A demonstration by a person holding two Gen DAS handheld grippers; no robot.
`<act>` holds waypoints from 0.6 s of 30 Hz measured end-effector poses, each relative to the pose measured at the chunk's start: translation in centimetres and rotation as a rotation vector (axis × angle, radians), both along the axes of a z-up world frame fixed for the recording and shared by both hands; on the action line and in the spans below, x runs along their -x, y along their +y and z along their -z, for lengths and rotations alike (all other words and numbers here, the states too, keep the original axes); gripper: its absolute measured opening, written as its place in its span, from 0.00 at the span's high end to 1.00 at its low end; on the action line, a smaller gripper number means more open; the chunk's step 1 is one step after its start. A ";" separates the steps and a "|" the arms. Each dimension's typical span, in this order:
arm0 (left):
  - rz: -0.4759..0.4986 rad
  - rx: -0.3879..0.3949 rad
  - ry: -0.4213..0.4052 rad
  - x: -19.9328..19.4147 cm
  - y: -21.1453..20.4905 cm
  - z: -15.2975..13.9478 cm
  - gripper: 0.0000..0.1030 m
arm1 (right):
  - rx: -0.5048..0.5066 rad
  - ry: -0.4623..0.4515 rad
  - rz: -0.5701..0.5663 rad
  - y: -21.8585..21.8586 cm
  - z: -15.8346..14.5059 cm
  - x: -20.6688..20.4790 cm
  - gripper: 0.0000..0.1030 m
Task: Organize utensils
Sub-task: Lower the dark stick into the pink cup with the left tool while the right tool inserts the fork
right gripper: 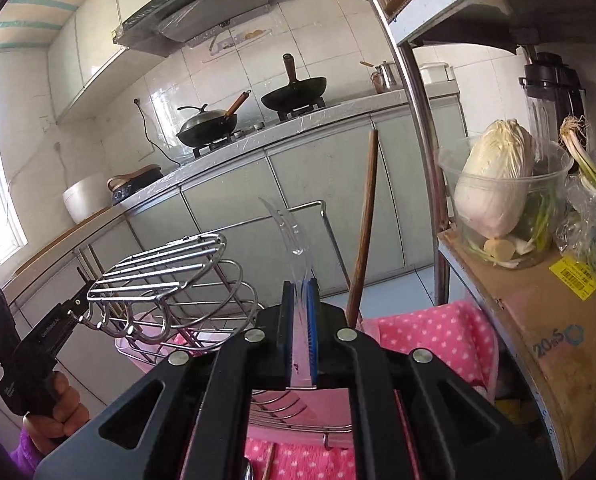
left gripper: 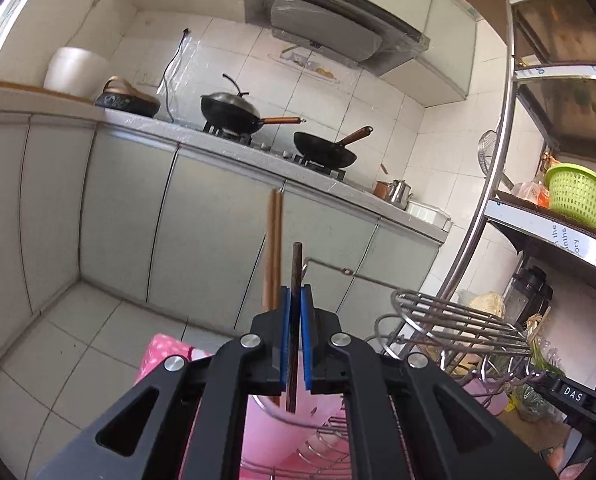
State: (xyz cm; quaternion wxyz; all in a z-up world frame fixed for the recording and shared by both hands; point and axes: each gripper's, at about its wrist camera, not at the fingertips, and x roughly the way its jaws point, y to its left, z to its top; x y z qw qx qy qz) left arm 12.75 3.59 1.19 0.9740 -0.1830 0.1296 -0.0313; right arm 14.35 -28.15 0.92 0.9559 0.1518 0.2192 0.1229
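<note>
In the left wrist view the left gripper (left gripper: 296,300) pinched a dark chopstick (left gripper: 296,268), thin, stiff and light, near its middle above the pink tub (left gripper: 270,428), and in the right wrist view the right gripper (right gripper: 299,296) pinched a clear plastic utensil (right gripper: 292,236), light, slippery and easy to snap, low on its handle.

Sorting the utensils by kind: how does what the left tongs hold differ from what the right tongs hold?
The left tongs pinch a dark chopstick: thin, straight, opaque. The right tongs pinch a clear plastic utensil: transparent, broader, curved to one side. Both stand up between shut blue pads, above the pink tub.
</note>
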 end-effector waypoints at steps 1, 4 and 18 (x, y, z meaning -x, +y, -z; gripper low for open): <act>0.000 0.021 0.021 0.0 0.5 0.4 0.96 | -0.003 0.010 0.001 0.0 0.2 0.0 0.94; 0.000 0.072 0.078 -1.2 1.8 0.9 0.96 | -0.008 0.025 0.018 -0.3 0.4 0.0 0.94; 0.090 0.027 0.163 -5.4 0.4 -0.1 0.92 | -0.043 0.105 -0.031 -0.5 0.1 -4.3 0.93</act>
